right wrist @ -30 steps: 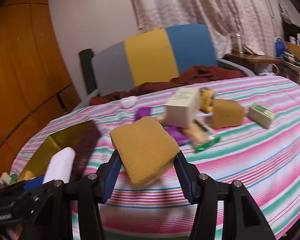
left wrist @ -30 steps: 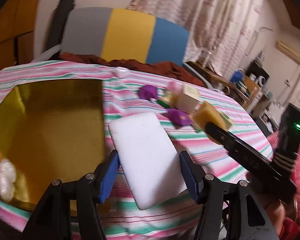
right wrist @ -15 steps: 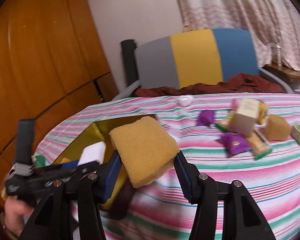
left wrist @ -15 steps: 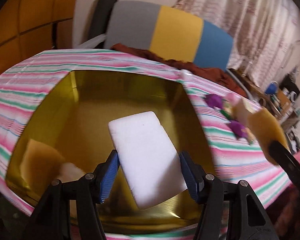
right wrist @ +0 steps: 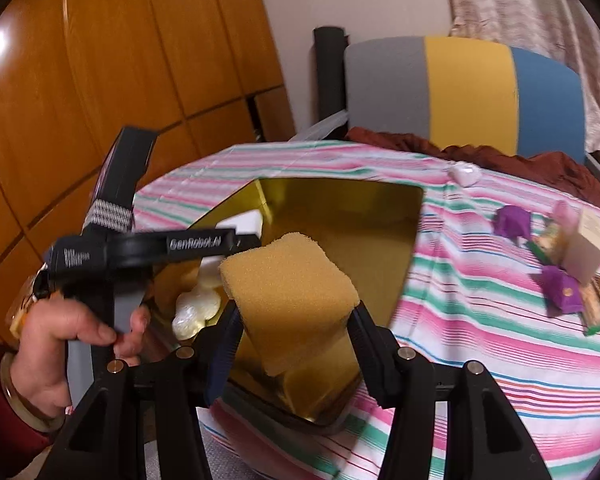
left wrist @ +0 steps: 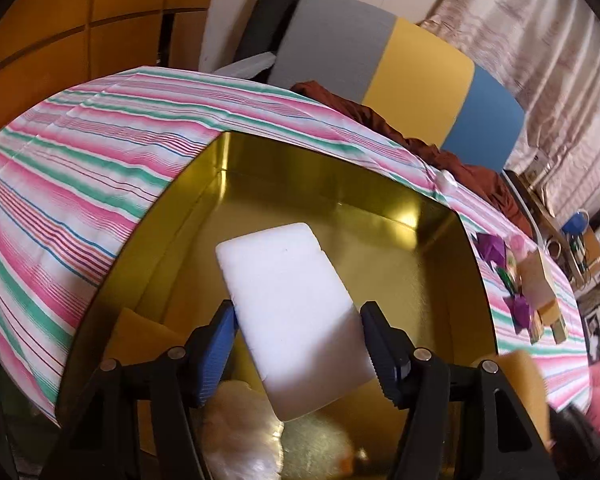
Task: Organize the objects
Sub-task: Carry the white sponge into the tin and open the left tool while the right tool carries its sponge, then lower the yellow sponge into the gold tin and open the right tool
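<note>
Gripping a grey handle at the far left of the right wrist view, a person's hand (right wrist: 80, 332) with a bangle and a red sleeve carries the left gripper (left wrist: 296, 340), whose jaws have just been opening a little with the white foam block (left wrist: 292, 320) between them; the blue pads sit at the block's two sides, the left one against it, though whether they press I cannot tell. That block hangs tilted over the gold tray (left wrist: 440, 216), which lies on the striped tablecloth (left wrist: 80, 168). Low in the tray lie a yellow sponge (left wrist: 140, 332) and a pale, pearly white lump (right wrist: 196, 312). Just right of the left gripper, the right gripper (right wrist: 292, 332) pinches a yellow-brown sponge (right wrist: 288, 284) between its jaws, holding it above the tray's near right part. Farther right on the cloth sit purple wrappers (right wrist: 512, 220), a cream box (right wrist: 588, 244) and small packets bunched together, well apart from the tray. Behind the table stands a chair back (right wrist: 468, 92) in grey, yellow and blue.
</note>
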